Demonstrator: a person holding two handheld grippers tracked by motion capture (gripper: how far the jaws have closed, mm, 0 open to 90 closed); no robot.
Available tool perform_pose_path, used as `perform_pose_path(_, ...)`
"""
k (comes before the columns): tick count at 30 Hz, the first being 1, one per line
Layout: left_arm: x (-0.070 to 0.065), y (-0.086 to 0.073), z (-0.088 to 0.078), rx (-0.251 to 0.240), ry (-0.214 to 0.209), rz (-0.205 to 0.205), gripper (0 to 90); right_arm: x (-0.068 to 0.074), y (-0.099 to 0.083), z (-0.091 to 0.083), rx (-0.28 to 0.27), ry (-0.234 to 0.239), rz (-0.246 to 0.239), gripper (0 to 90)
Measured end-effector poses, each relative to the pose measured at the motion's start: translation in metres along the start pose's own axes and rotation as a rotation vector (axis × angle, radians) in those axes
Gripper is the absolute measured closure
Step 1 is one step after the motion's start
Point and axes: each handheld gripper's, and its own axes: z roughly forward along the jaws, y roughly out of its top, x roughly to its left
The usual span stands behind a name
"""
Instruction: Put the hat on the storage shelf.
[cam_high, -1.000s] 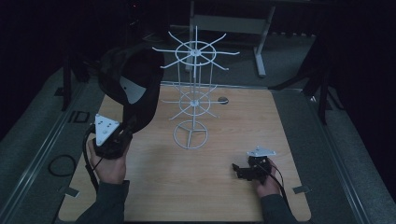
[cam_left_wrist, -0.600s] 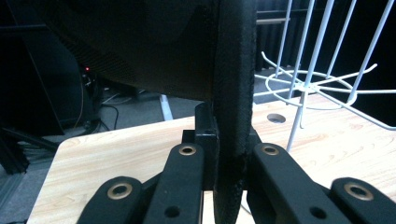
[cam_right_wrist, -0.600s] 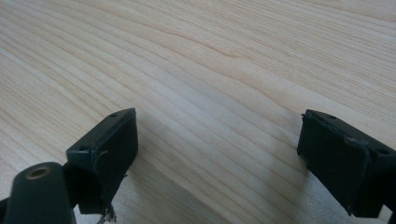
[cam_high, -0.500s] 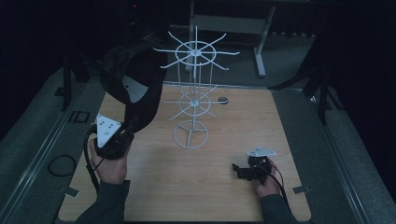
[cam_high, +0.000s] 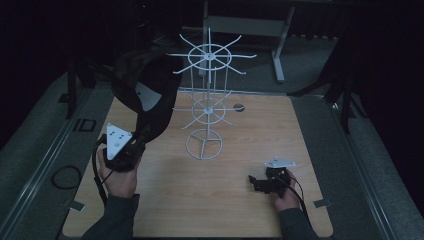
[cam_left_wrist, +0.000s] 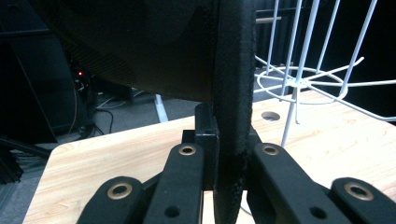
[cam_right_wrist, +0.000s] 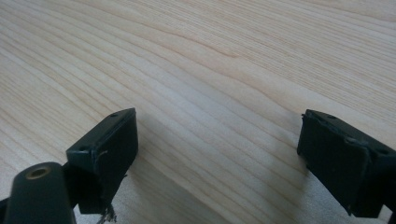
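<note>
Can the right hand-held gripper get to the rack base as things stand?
Probably yes: the right hand-held gripper sits open and empty on the table, with bare wood up to the rack base.

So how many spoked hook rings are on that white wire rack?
2. The upper ring sits at the top of the rack; the lower ring is midway down, beside the black cap. The cap may hide some arms.

High view above the near edge of the light wooden table, facing forward, left gripper view low and close, sharing the white wire rack, right gripper view close over bare wood
</note>
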Motion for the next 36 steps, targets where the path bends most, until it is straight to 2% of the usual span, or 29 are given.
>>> perform_pose_path(12,-0.005,-0.006,0.004,-0.005,0.008,0.070,86.5,0.000,0.000,0.000,0.000,0.000,-0.001,12.3)
perform_pose_path(20,-0.009,-0.012,0.008,-0.003,-0.003,0.119,86.3,0.000,0.000,0.000,0.001,0.001,0.000,12.3)
perform_pose_path(24,-0.010,-0.017,0.011,0.015,-0.013,0.143,84.5,0.000,0.000,0.000,0.000,0.001,0.000,12.3)
perform_pose_path(30,-0.008,-0.020,0.012,0.014,-0.036,0.126,77.2,0.000,0.000,0.000,-0.002,0.001,0.000,12.3)
perform_pose_path(36,-0.006,-0.020,0.011,0.005,-0.046,0.106,62.5,0.000,0.000,0.000,-0.001,0.001,-0.001,12.3)
